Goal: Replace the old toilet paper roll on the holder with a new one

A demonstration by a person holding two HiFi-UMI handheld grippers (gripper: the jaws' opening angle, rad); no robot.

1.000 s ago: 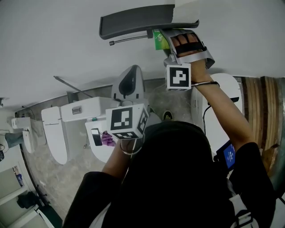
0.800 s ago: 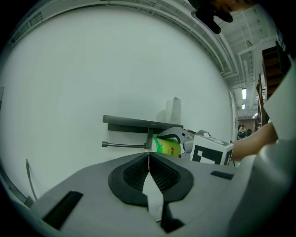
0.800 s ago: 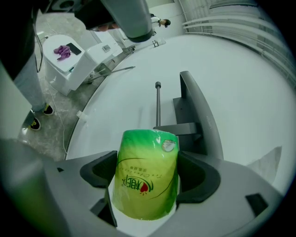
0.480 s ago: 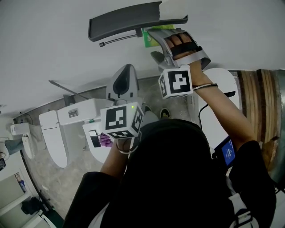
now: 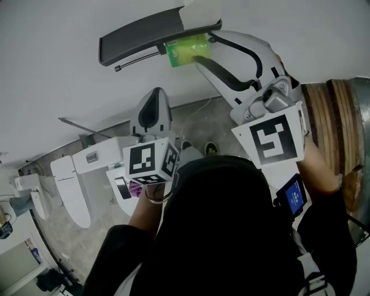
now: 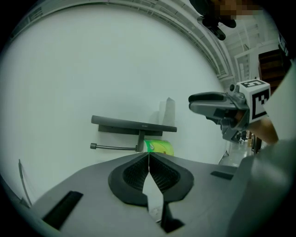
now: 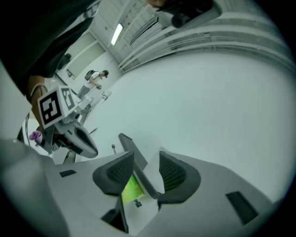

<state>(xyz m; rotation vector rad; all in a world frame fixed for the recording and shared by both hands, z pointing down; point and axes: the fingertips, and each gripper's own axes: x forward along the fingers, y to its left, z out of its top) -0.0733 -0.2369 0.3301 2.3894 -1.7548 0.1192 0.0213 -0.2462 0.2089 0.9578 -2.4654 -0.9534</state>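
Wall-mounted paper holder and its load

A dark grey holder shelf (image 5: 150, 32) is fixed flat to the white wall (image 5: 58, 75), and a thin metal rod (image 5: 139, 59) is carried beneath it, its free end left bare. A white upright piece (image 5: 199, 10) is set on top of the shelf at one end. A bright green pack (image 5: 186, 51) is seen just under the shelf, beside the bracket; whether it is borne by the rod cannot be told.
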